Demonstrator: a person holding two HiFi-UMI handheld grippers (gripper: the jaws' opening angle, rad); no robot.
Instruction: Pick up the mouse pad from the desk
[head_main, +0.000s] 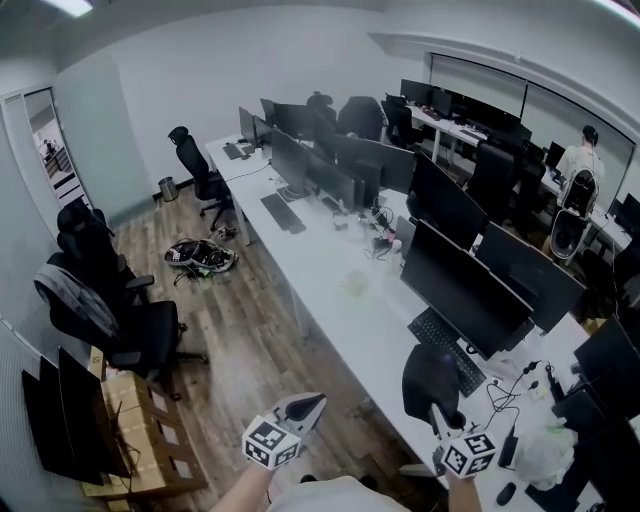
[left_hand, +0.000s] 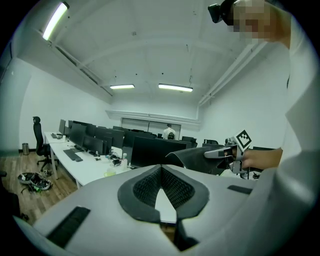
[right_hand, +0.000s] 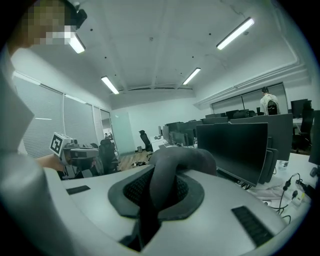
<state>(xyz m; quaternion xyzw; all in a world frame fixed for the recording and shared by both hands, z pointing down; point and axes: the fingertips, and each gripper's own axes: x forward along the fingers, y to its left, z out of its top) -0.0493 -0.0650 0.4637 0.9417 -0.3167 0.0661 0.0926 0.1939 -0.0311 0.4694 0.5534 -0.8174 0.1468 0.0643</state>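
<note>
The black mouse pad (head_main: 432, 385) hangs limp above the white desk's (head_main: 335, 285) near end, pinched at its edge by my right gripper (head_main: 437, 418). In the right gripper view the pad (right_hand: 172, 167) droops over and between the two jaws of that gripper (right_hand: 160, 180), which is shut on it. My left gripper (head_main: 300, 408) is held over the floor to the left of the desk, apart from the pad. Its jaws (left_hand: 160, 170) meet at the tips with nothing between them. From the left gripper view the pad (left_hand: 192, 161) shows as a dark sheet held by the right gripper (left_hand: 222, 153).
Rows of dark monitors (head_main: 465, 285) and a keyboard (head_main: 450, 350) line the desk. A black mouse (head_main: 507, 493), cables and a white bag (head_main: 548, 450) lie at its near end. Office chairs (head_main: 130, 320) and cardboard boxes (head_main: 140, 420) stand at the left. A person (head_main: 580, 160) sits far right.
</note>
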